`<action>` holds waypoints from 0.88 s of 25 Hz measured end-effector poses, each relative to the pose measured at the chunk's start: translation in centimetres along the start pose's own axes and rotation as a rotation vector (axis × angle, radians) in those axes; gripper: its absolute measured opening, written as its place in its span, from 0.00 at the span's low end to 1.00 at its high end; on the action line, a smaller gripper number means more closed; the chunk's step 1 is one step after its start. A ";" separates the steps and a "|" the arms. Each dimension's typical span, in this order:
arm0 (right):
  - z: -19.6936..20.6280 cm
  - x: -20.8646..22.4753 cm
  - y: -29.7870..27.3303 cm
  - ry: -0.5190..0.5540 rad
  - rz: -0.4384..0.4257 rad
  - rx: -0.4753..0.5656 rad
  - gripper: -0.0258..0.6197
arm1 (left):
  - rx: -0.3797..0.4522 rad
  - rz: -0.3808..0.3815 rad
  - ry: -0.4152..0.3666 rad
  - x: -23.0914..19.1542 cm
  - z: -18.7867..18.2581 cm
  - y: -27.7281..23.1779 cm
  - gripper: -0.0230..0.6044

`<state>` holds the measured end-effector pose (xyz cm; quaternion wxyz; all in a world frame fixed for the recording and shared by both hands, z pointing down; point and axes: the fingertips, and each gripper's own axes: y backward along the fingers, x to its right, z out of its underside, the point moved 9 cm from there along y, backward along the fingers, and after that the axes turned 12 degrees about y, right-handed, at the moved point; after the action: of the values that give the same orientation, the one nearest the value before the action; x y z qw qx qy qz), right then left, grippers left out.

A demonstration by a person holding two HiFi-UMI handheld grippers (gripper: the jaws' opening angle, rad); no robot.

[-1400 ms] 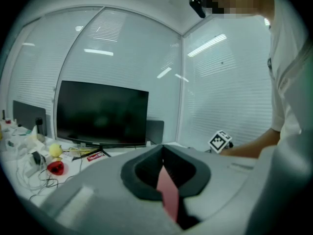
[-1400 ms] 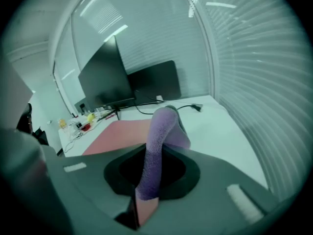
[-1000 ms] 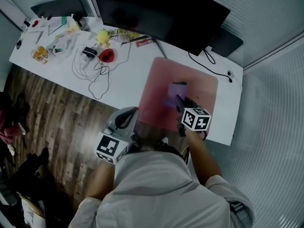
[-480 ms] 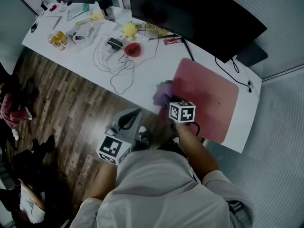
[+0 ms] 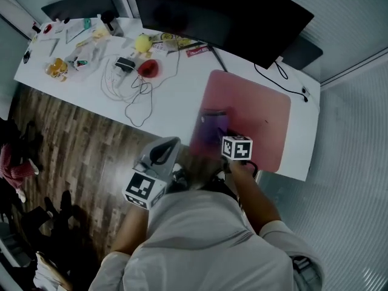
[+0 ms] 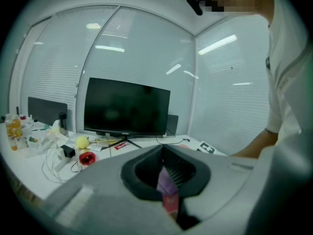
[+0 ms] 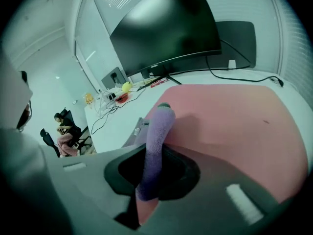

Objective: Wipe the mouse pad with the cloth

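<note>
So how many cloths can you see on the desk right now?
1. The purple cloth lies on the left side of the pink mouse pad, pinched in the right gripper. The clutter at the far left of the desk could hide another.

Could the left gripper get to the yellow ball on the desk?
Probably yes: the left gripper holds nothing and hangs by the desk's near edge; only loose cables lie between it and the yellow ball.

Right tongs (image 7: 154,151) clamped, left tongs (image 6: 162,151) together.
</note>
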<state>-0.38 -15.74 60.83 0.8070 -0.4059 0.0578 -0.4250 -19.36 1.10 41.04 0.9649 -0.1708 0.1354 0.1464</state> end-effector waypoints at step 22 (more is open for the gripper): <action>11.7 20.5 18.4 -0.188 0.305 0.018 0.11 | -0.067 0.284 -0.065 17.3 1.9 -15.4 0.04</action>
<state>29.47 -18.01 60.85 0.8676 -0.4232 0.0390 -0.2583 2.04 -7.99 41.87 0.9320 -0.1773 0.1217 0.2916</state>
